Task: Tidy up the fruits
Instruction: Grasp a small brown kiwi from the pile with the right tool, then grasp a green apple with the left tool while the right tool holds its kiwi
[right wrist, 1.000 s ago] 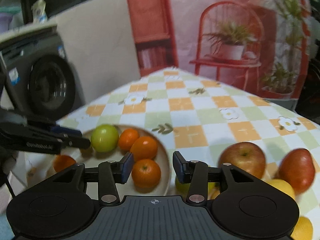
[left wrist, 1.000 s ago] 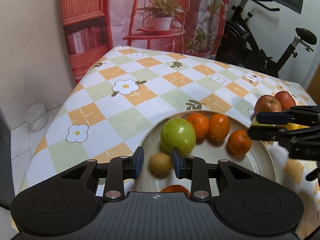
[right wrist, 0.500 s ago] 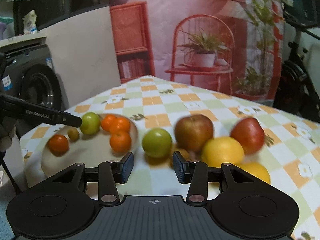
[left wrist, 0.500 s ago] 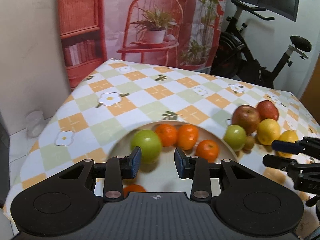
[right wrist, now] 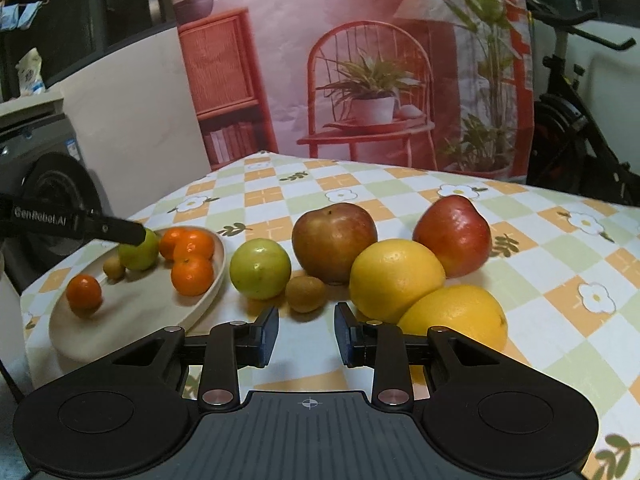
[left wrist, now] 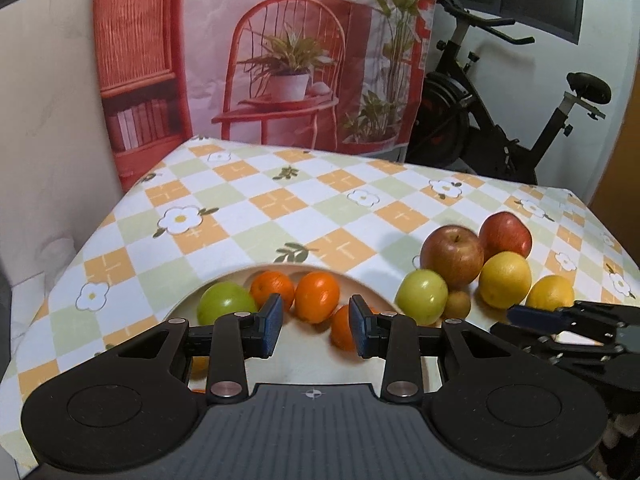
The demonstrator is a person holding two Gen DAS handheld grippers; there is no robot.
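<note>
Checked, flower-printed cloth covers the surface (right wrist: pixel 360 184), and fruit lies in two groups. In the left wrist view, the gripper body hides the near half of the pale oval plate (right wrist: pixel 208 300), and one mandarin (left wrist: pixel 344 332) is half covered by a pad. The plate sits at the surface's left end, its long axis running away from the camera. On it lie four mandarins, a small brown fruit and a green apple (right wrist: pixel 140 254), partly hidden behind the left gripper's fingertip. Just right of the plate, off it, are a second green apple (right wrist: pixel 260 268) and a small brown kiwi-like fruit (right wrist: pixel 306 294). Behind them, two red apples (right wrist: pixel 334 240) sit with their stem dimples upward. Two yellow citrus fruits (right wrist: pixel 396 276) touch each other, both lengthwise across the view; the nearer is partly behind a finger. The left gripper (left wrist: pixel 316 322) hovers over the plate, spread a little and empty. The right gripper (right wrist: pixel 306 322), near the kiwi-like fruit, has just been closing to a narrow gap, with nothing between its jaws.
</note>
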